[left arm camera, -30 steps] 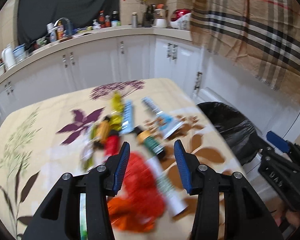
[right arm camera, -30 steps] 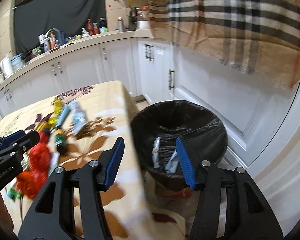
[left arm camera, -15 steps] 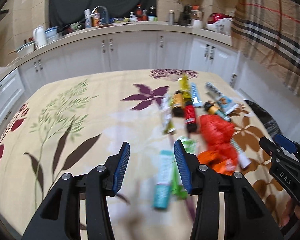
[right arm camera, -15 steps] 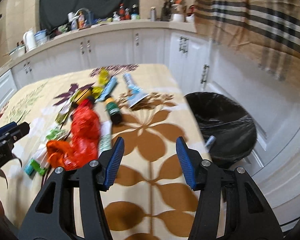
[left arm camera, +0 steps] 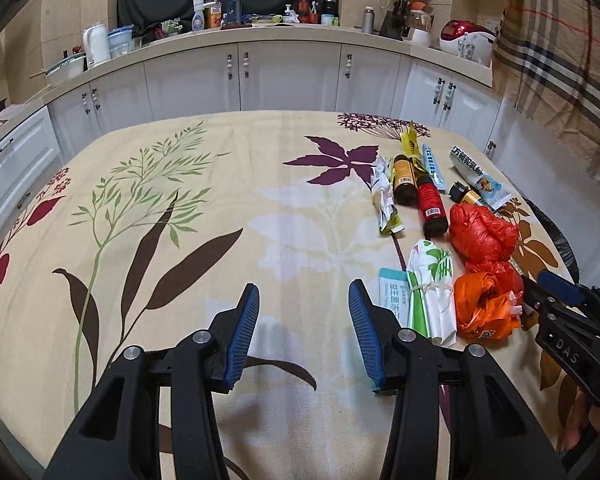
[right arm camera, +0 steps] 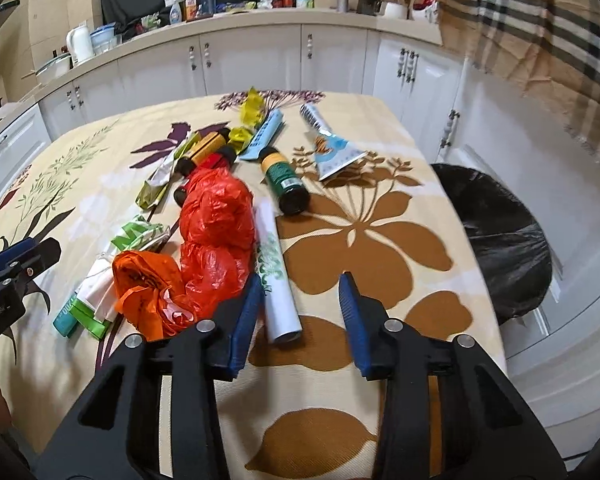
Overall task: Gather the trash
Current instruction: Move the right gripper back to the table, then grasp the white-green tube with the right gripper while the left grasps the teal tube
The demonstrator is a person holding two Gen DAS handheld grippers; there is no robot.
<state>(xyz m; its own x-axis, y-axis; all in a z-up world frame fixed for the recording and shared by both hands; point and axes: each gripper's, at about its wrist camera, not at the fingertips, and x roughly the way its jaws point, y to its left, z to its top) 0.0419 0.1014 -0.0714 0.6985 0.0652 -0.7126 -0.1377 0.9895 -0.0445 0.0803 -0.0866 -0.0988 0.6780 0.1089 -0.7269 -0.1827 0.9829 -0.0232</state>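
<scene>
Trash lies in a pile on the right side of the table: a red plastic bag, an orange bag, a white tube, a green-label bottle, a squeezed tube and a green-white bundle. My right gripper is open and empty, low over the table, its left finger beside the white tube. My left gripper is open and empty over bare cloth, left of the pile. The bin with a black liner stands off the table's right edge.
A floral cloth covers the table. White cabinets and a cluttered counter run along the back. A plaid cloth hangs at the right.
Both grippers have swung left, away from the bin. The right one now faces the trash pile on the table; the left one now faces the bare cloth left of it.
</scene>
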